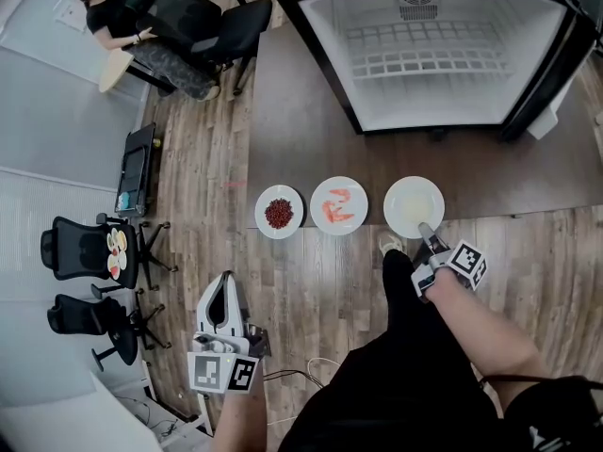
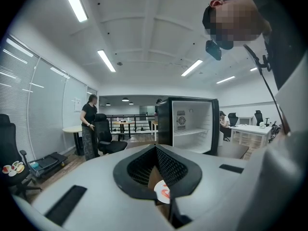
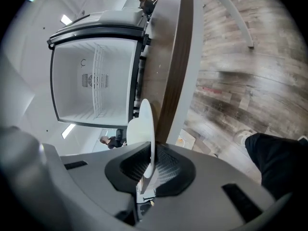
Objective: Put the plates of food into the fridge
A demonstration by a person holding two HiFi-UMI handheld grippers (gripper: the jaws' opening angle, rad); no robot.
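Right gripper (image 1: 426,229) clamps the pale plate's (image 1: 405,200) near rim (fridge (image 1: 424,92) stands open)

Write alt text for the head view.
The right gripper clamps the near rim of a white plate, rightmost of three in a row on the floor before an open, empty fridge. The left gripper hangs empty lower left.

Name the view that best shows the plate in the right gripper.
Head view: the plate shows whole and face up, the right gripper on its near rim. The right gripper view shows it only edge-on between the jaws. The left gripper view misses it.
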